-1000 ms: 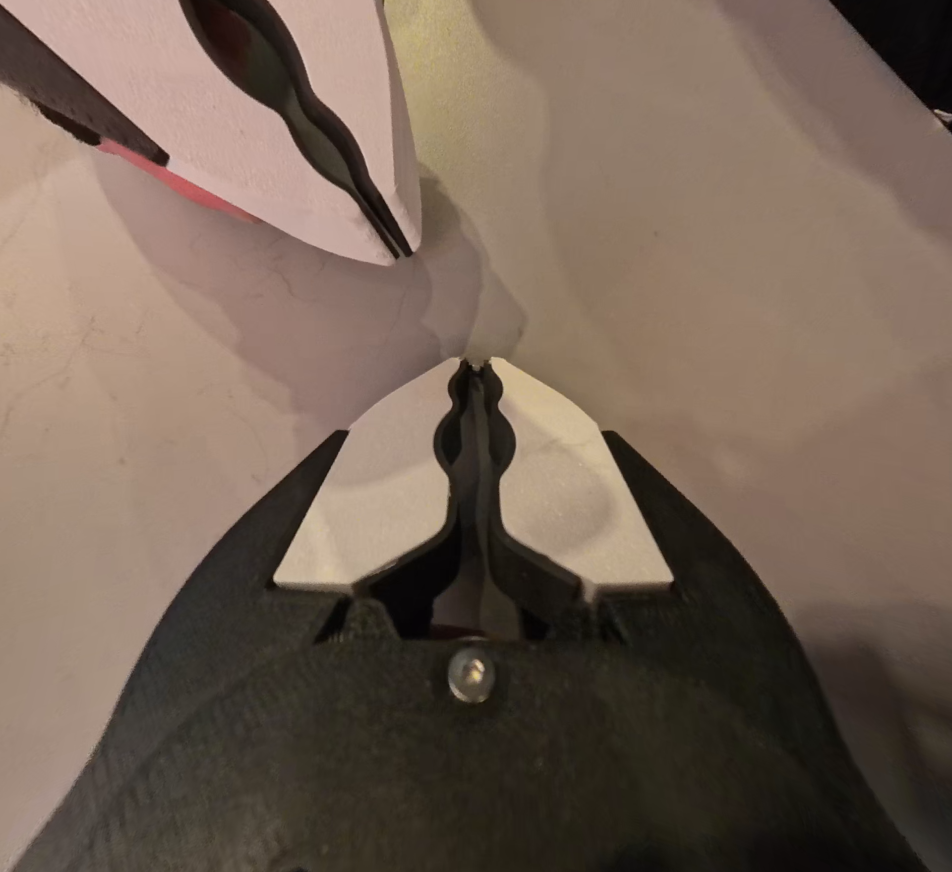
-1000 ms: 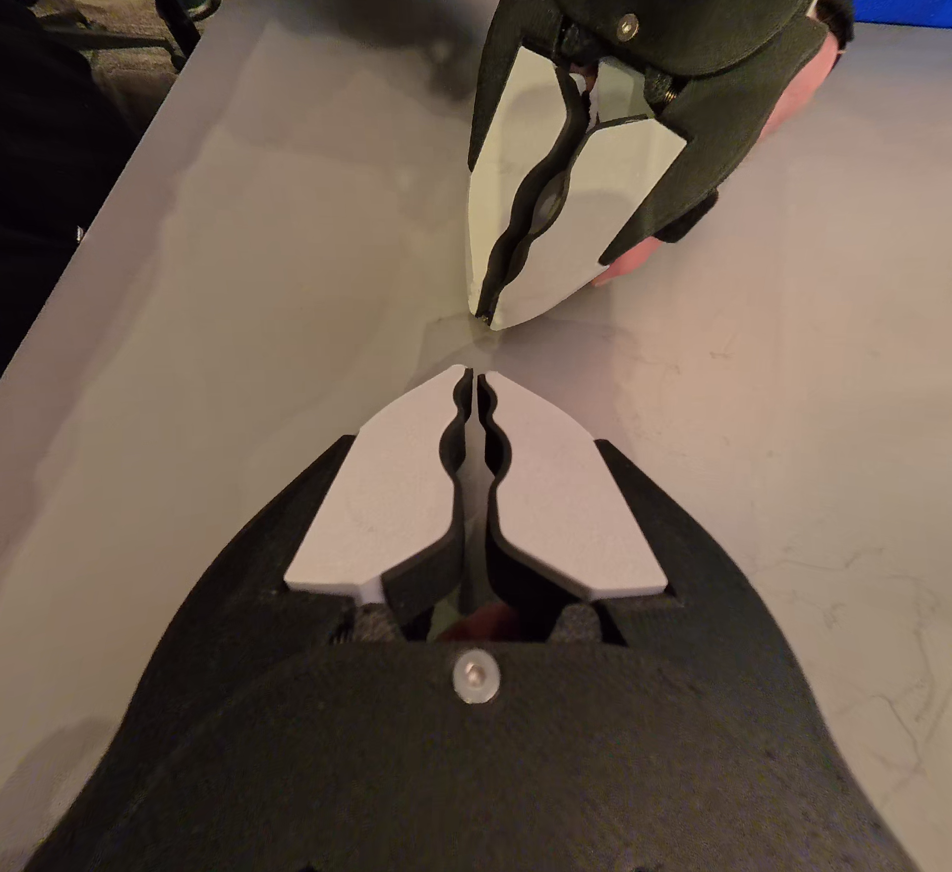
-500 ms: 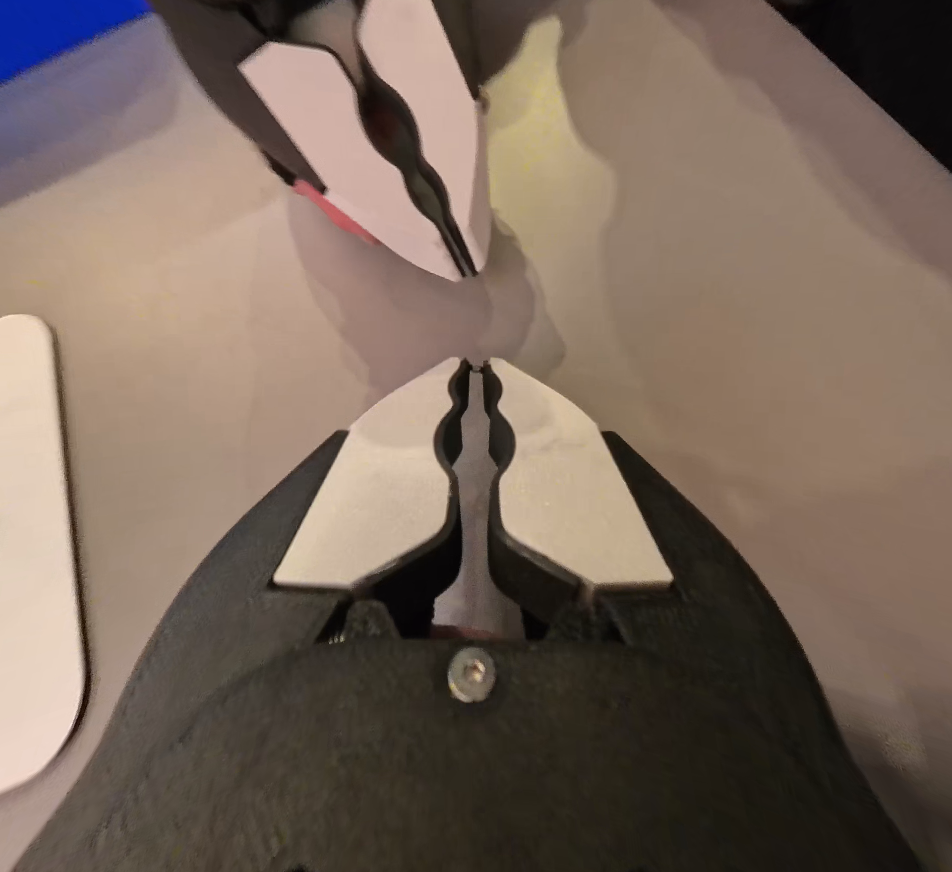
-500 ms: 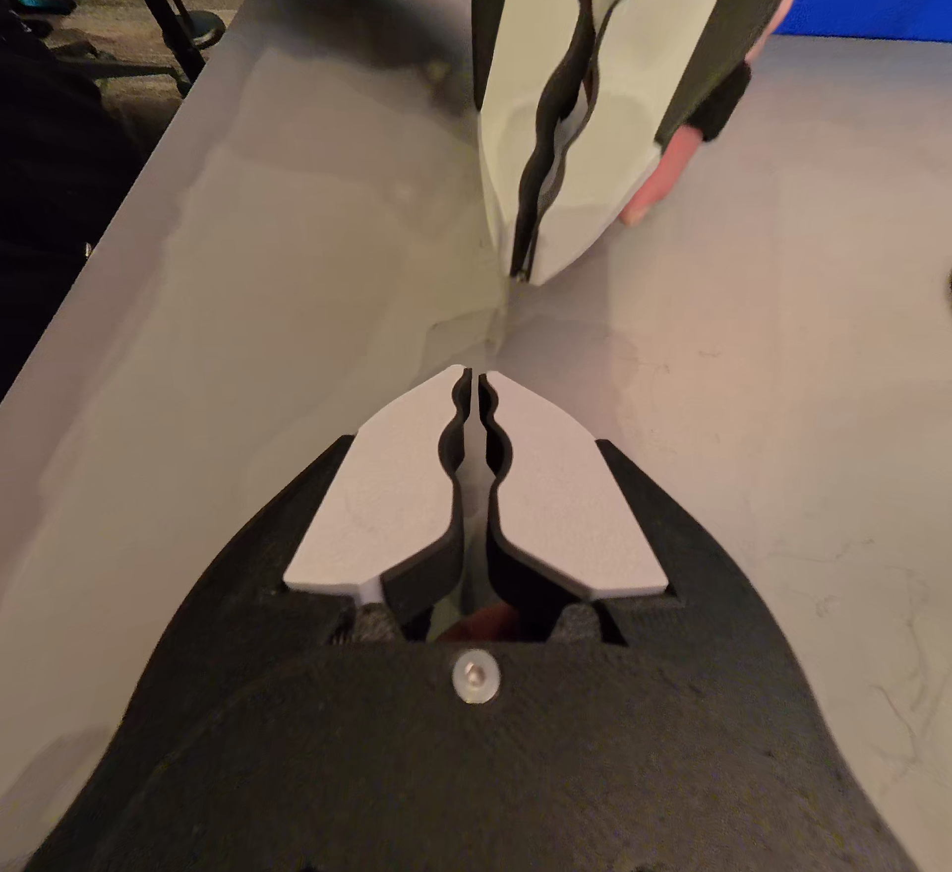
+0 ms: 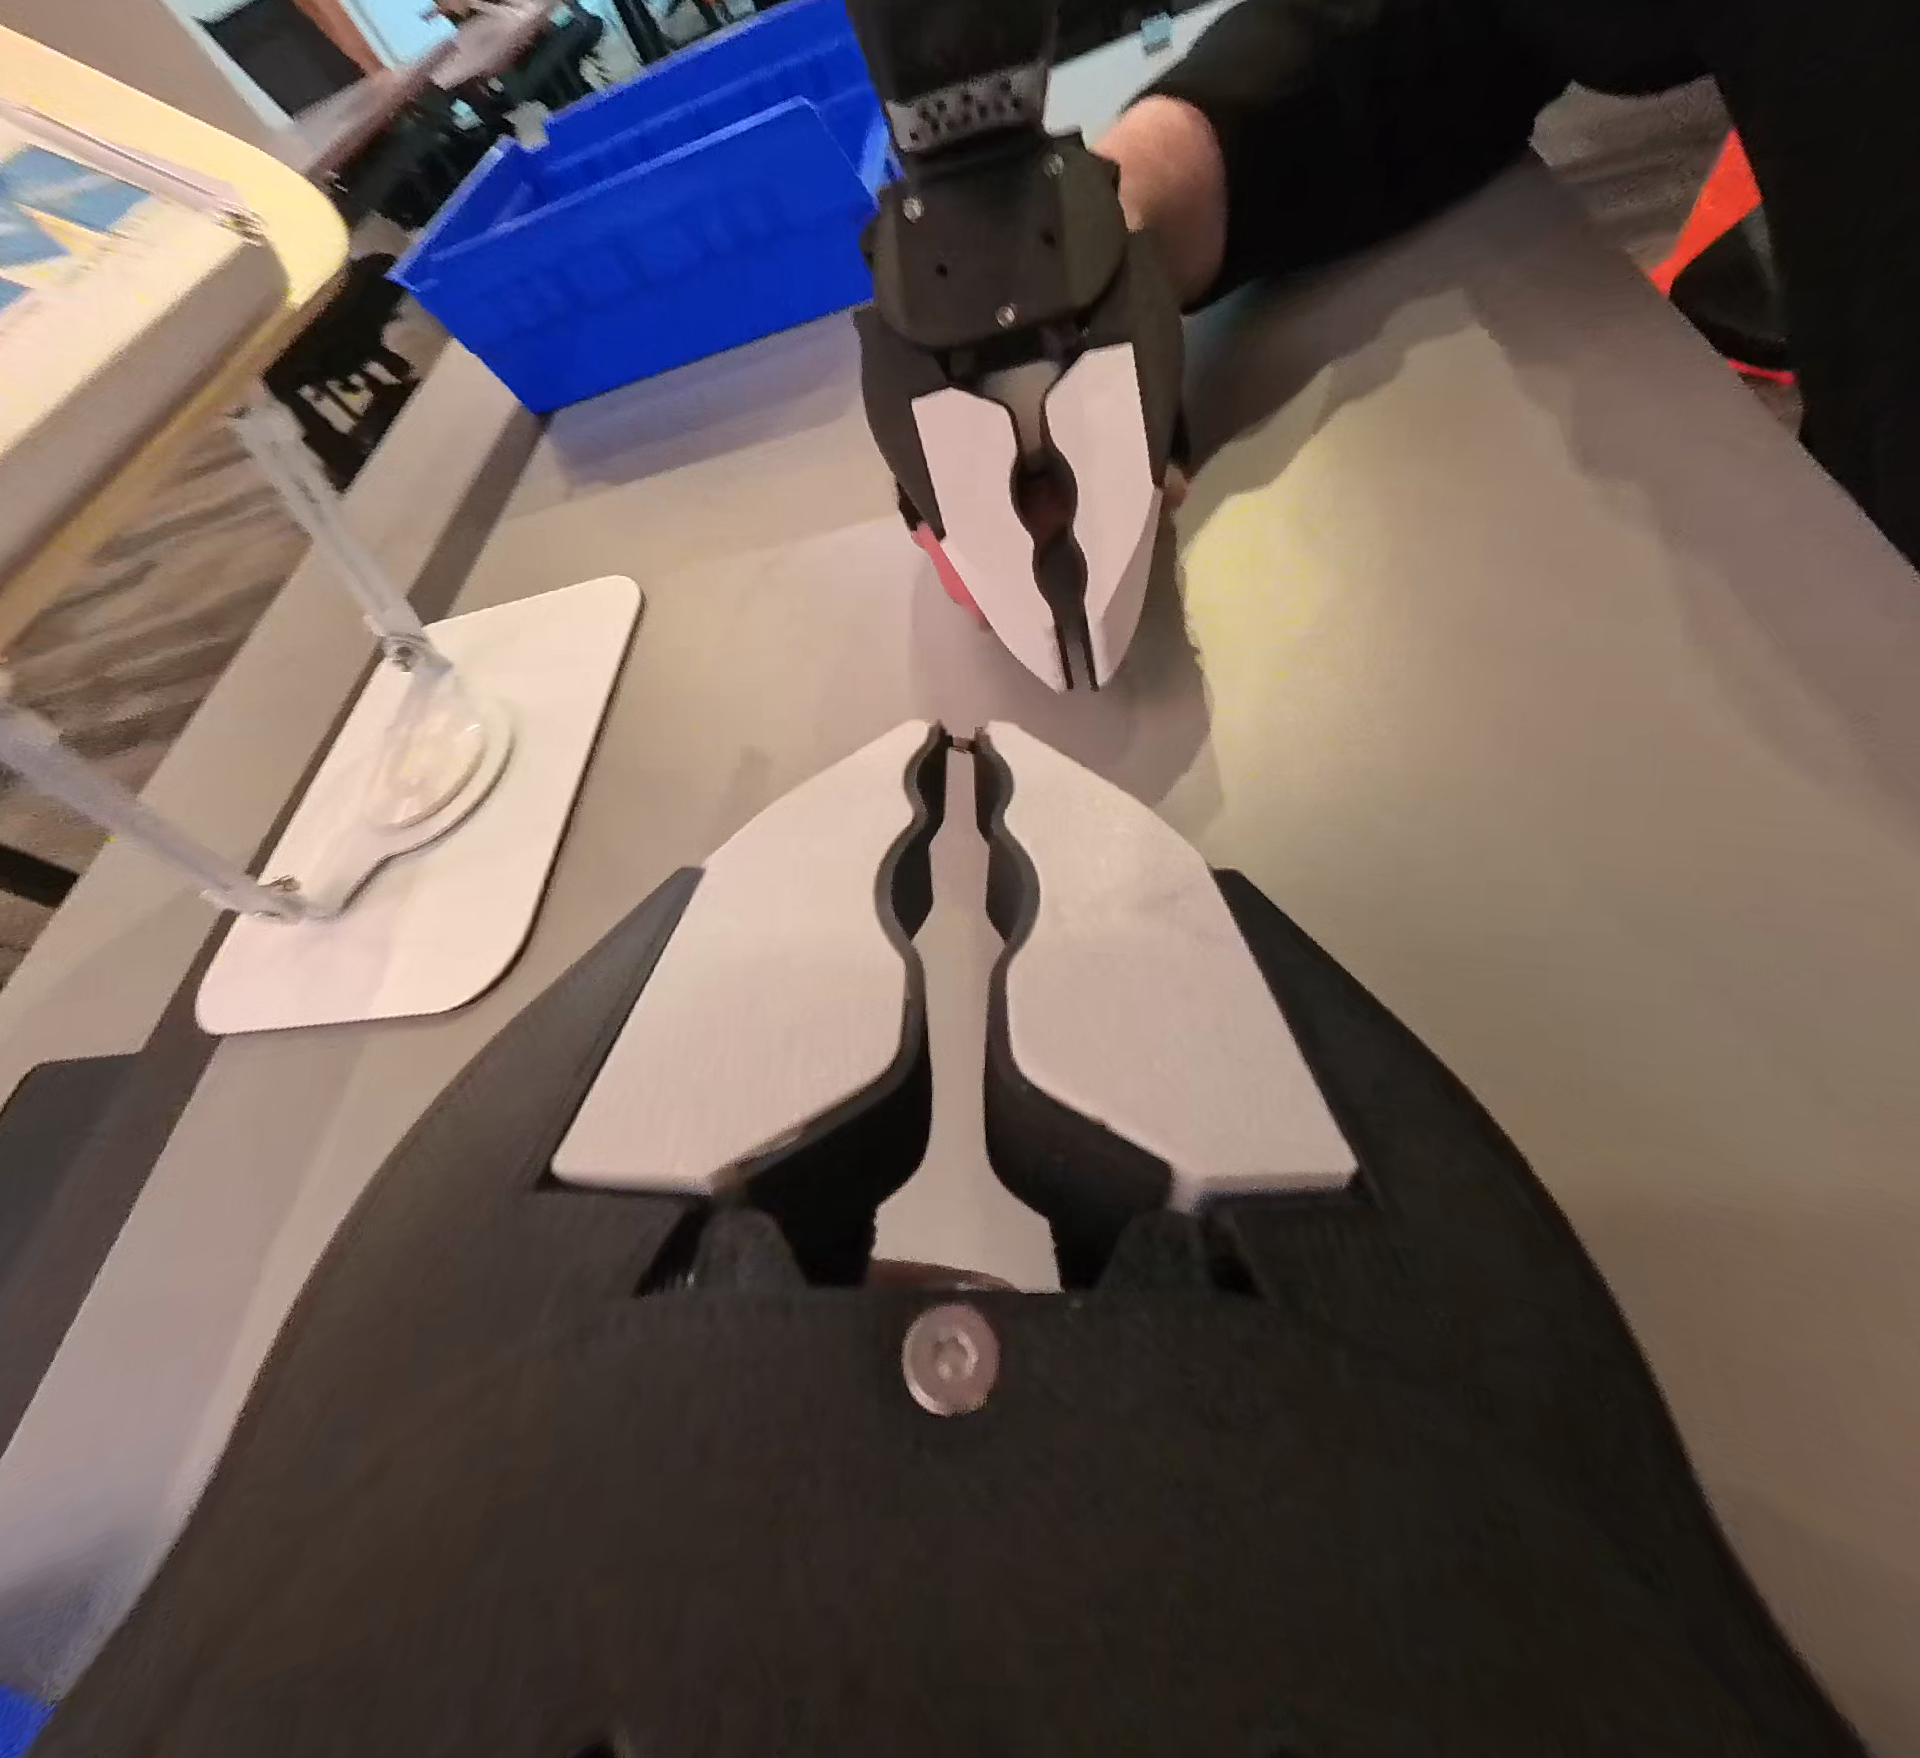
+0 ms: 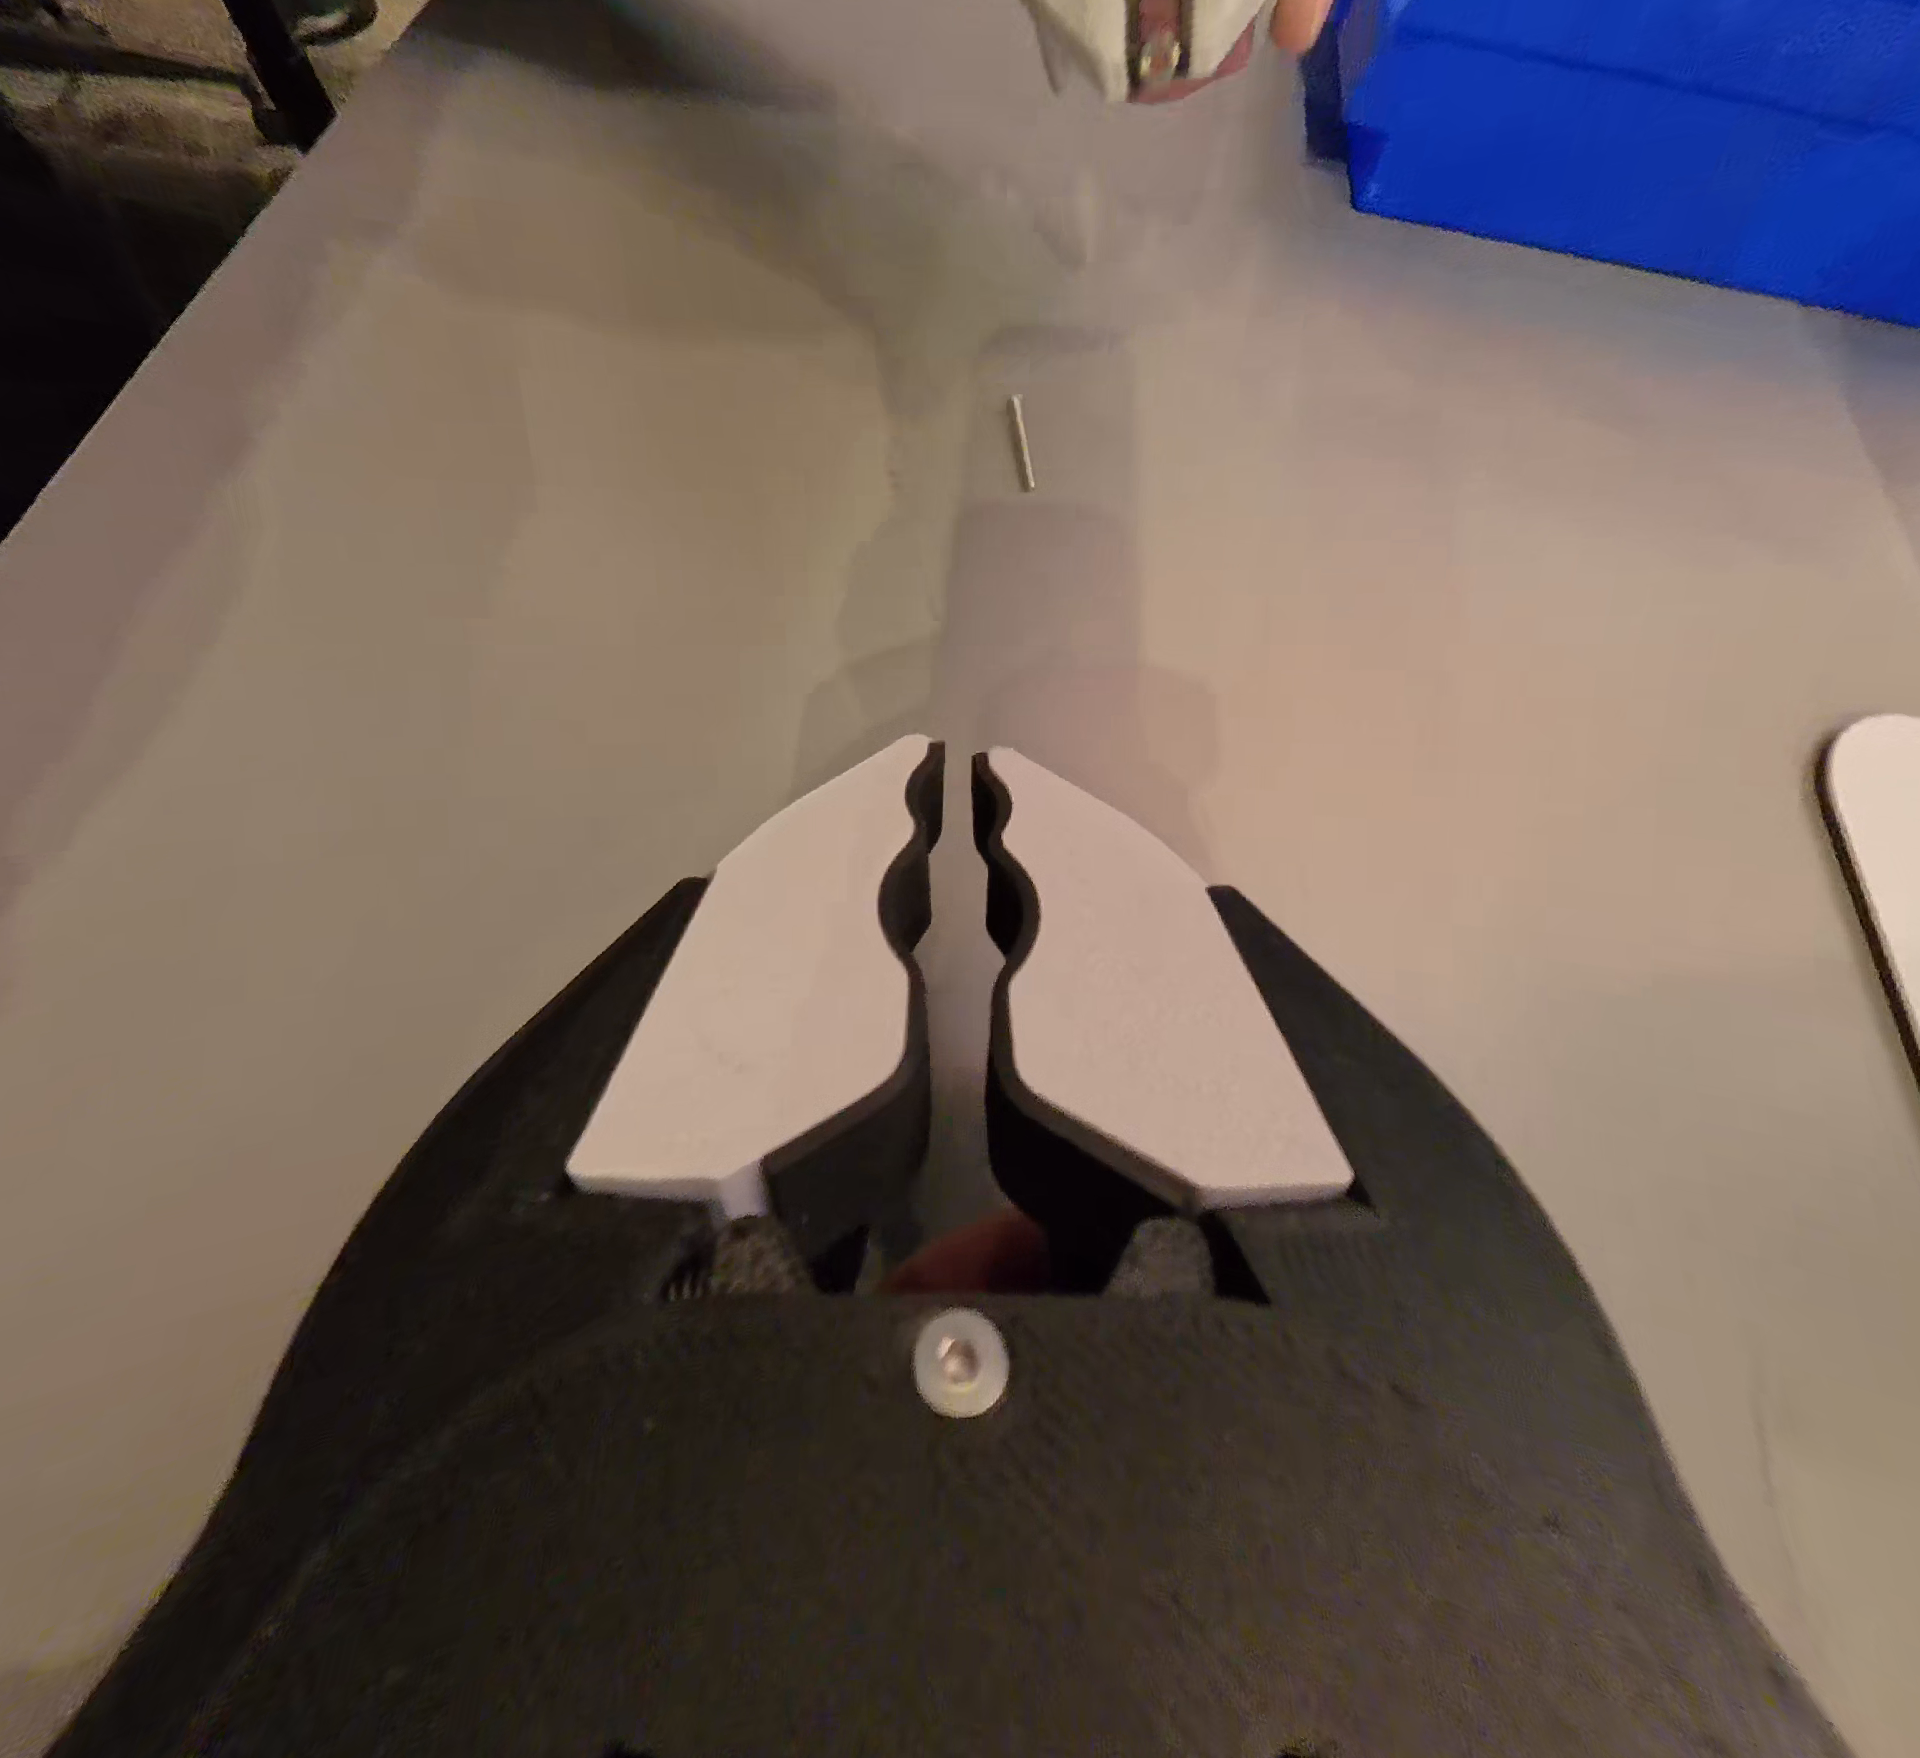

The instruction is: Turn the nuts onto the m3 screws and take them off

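A thin metal screw [image 6: 1021, 443] lies flat on the grey table [image 6: 520, 565], alone and untouched, roughly midway between the two grippers in the right wrist view. Its long axis runs nearly along the line from one gripper to the other, tilted only slightly, so one end points toward the right gripper [image 6: 957, 752] and the other toward the left gripper [image 6: 1158, 61]; which end carries the head cannot be told at this size. The right gripper hangs above the table with a narrow gap between its white fingertips [image 6: 852, 794] and nothing between them, so it is released and empty. In the left wrist view the left gripper [image 5: 962, 738] has its tips drawn almost together on a tiny dark piece, and from the right wrist view a small round metal part, the nut [image 6: 1156, 56], shows clamped at those tips, raised well above the table and well apart from the screw. The right gripper [image 5: 1075, 674] appears opposite in that same view, held by a hand [image 5: 1164, 181] in a dark sleeve. A blue bin [image 5: 665, 233] stands at the table's far side, and a white pad [image 5: 499, 835] with a clear stand [image 5: 416, 700] on it lies to one side.
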`<action>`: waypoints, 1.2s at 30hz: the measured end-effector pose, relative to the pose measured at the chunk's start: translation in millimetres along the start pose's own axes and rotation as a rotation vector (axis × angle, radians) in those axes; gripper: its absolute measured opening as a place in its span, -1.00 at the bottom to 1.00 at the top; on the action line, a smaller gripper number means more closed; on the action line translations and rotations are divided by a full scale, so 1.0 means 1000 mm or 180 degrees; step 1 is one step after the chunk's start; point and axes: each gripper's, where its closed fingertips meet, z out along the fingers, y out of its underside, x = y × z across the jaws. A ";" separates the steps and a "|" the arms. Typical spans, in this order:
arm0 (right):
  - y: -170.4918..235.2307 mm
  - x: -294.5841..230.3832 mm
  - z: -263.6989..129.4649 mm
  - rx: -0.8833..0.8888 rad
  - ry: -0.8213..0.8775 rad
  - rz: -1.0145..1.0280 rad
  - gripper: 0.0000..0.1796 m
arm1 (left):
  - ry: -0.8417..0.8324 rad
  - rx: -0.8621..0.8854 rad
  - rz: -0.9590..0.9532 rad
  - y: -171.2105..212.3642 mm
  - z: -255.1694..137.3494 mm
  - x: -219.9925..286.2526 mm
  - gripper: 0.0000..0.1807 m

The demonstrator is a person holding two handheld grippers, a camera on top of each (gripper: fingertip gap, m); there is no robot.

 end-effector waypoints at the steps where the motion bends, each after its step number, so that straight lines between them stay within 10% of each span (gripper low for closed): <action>1: -0.002 0.000 0.004 -0.0012 0.0012 -0.0054 -0.95 | -0.0055 0.0067 -0.0028 -0.002 -0.005 0.000 -0.95; 29: -0.040 0.008 0.094 -0.0293 0.0000 -0.1035 -0.85 | -0.0438 -0.0452 -0.0094 0.062 -0.046 0.018 -0.95; 36: -0.085 0.018 0.083 0.0501 -0.0170 -0.0156 -0.86 | -0.0604 -0.0171 -0.0072 0.048 -0.052 0.014 -0.95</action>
